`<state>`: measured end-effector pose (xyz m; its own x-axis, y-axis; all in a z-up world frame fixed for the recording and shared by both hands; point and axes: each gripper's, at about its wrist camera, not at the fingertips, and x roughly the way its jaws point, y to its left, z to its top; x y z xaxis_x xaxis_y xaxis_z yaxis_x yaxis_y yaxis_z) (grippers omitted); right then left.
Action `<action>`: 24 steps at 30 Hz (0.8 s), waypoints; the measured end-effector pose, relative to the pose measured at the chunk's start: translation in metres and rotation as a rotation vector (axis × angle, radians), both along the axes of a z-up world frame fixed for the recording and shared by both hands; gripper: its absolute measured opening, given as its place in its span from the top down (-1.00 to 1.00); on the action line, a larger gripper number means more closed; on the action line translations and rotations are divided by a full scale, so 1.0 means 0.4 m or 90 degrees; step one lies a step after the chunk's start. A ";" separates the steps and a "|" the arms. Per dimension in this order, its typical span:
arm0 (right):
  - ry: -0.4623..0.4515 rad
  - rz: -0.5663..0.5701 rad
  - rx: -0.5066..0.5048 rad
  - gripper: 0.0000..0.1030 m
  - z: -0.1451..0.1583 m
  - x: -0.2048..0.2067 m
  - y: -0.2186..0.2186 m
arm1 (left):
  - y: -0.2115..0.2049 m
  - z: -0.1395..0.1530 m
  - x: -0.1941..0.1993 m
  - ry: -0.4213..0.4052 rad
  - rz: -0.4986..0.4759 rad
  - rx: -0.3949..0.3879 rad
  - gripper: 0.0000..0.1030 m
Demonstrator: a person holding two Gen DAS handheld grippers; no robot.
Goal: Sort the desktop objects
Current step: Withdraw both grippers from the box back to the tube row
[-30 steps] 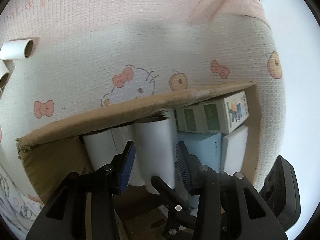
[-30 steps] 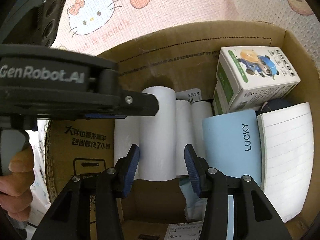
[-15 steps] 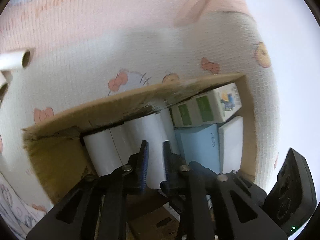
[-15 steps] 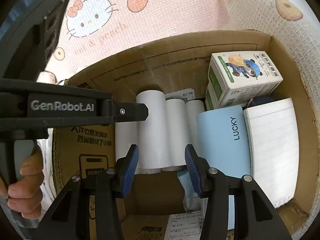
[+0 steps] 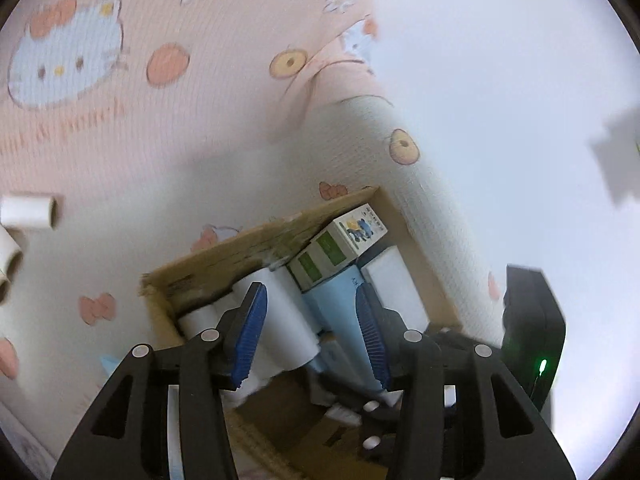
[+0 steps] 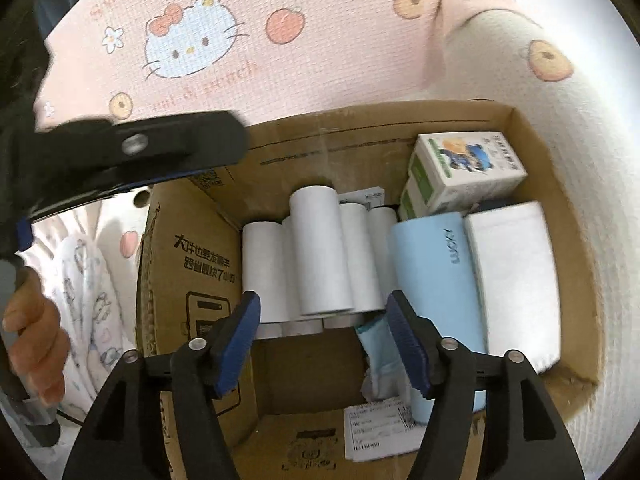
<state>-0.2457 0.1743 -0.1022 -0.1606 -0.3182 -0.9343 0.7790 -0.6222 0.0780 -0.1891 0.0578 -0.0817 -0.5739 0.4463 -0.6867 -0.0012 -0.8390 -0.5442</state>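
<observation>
An open cardboard box point(image 6: 192, 272) on a pink cartoon-print cloth holds several white paper rolls point(image 6: 316, 248), a light blue "LUCKY" case point(image 6: 436, 280), a white pad point(image 6: 516, 280) and a green-and-white carton point(image 6: 468, 164). My right gripper point(image 6: 323, 304) hangs above the rolls' near ends with its jaws opening and nothing between the pads. My left gripper point(image 5: 310, 296) is higher, tilted over the box point(image 5: 224, 256), jaws opening and empty; the rolls point(image 5: 284, 320) lie well below it. Its black finger point(image 6: 140, 148) crosses the right wrist view's upper left.
Loose cardboard-core rolls point(image 5: 30, 211) lie on the cloth point(image 5: 160, 152) left of the box. A hand point(image 6: 32, 340) grips the left tool's handle at the left edge. The right tool's black body with a green light point(image 5: 532, 332) stands right of the box. A printed label point(image 6: 376, 424) lies inside.
The left gripper narrowed almost shut, then opened wide while rising and rolling away from the box. The right gripper's jaws spread wider and lifted a little. The rolls stay in the box.
</observation>
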 end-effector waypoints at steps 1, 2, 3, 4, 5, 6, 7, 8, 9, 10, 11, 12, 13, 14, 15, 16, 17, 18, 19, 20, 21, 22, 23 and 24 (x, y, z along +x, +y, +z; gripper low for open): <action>0.002 -0.002 0.002 -0.26 -0.015 -0.008 -0.007 | -0.001 0.004 0.013 0.007 0.002 -0.018 0.03; 0.006 -0.002 0.005 -0.26 -0.013 0.002 -0.005 | -0.003 0.010 0.026 0.015 0.002 -0.036 0.03; 0.014 -0.001 0.011 -0.27 -0.012 0.015 -0.011 | -0.007 0.012 0.038 0.022 0.000 -0.044 0.03; 0.022 0.000 0.016 -0.27 -0.015 0.029 -0.017 | -0.013 0.012 0.051 0.028 -0.005 -0.046 0.03; 0.039 0.003 0.026 -0.27 -0.011 0.045 -0.019 | -0.022 0.010 0.063 0.028 -0.012 -0.042 0.02; 0.046 0.005 0.027 -0.27 -0.014 0.064 -0.008 | -0.033 0.008 0.073 0.026 -0.012 -0.034 0.03; 0.049 0.005 0.023 -0.27 -0.002 0.072 -0.003 | -0.040 0.004 0.077 0.023 -0.012 -0.027 0.03; 0.048 0.002 0.017 -0.27 0.000 0.088 -0.005 | -0.052 -0.002 0.086 0.022 -0.008 -0.017 0.03; 0.044 -0.004 0.005 -0.28 0.008 0.104 -0.005 | -0.064 -0.010 0.094 0.022 -0.003 -0.012 0.04; 0.044 -0.010 -0.006 -0.28 0.032 0.105 0.014 | -0.075 -0.015 0.104 0.026 -0.003 -0.006 0.07; 0.048 -0.018 -0.021 -0.29 0.045 0.123 0.016 | -0.082 -0.024 0.113 0.032 -0.006 -0.002 0.24; 0.052 -0.021 -0.030 -0.34 0.061 0.130 0.019 | -0.086 -0.027 0.127 0.038 -0.010 -0.002 0.49; 0.059 -0.022 -0.036 -0.36 0.069 0.143 0.019 | -0.094 -0.028 0.140 0.042 -0.013 -0.011 0.59; 0.071 -0.021 -0.041 -0.37 0.081 0.159 0.018 | -0.097 -0.030 0.150 0.044 -0.012 -0.020 0.70; 0.091 -0.017 -0.043 -0.38 0.089 0.180 0.012 | -0.102 -0.033 0.158 0.049 -0.014 -0.025 0.72; 0.110 -0.016 -0.042 -0.39 0.100 0.193 0.007 | -0.108 -0.035 0.167 0.055 -0.018 -0.029 0.73; 0.134 -0.015 -0.041 -0.42 0.113 0.210 0.002 | -0.115 -0.038 0.178 0.063 -0.021 -0.036 0.73; 0.150 -0.010 -0.044 -0.44 0.128 0.223 -0.004 | -0.121 -0.038 0.188 0.068 -0.019 -0.041 0.72; 0.160 -0.006 -0.050 -0.45 0.132 0.237 -0.015 | -0.128 -0.041 0.194 0.072 -0.017 -0.044 0.72; 0.166 -0.002 -0.059 -0.46 0.139 0.245 -0.025 | -0.139 -0.044 0.203 0.076 -0.012 -0.046 0.72; 0.175 -0.002 -0.071 -0.47 0.145 0.254 -0.037 | -0.155 -0.049 0.212 0.081 -0.003 -0.044 0.73; 0.180 -0.006 -0.078 -0.47 0.151 0.258 -0.040 | -0.171 -0.052 0.220 0.082 0.007 -0.042 0.73; 0.183 -0.009 -0.088 -0.48 0.153 0.262 -0.051 | -0.188 -0.057 0.227 0.083 0.016 -0.039 0.73; 0.180 -0.012 -0.106 -0.48 0.152 0.270 -0.068 | -0.204 -0.062 0.235 0.084 0.022 -0.034 0.72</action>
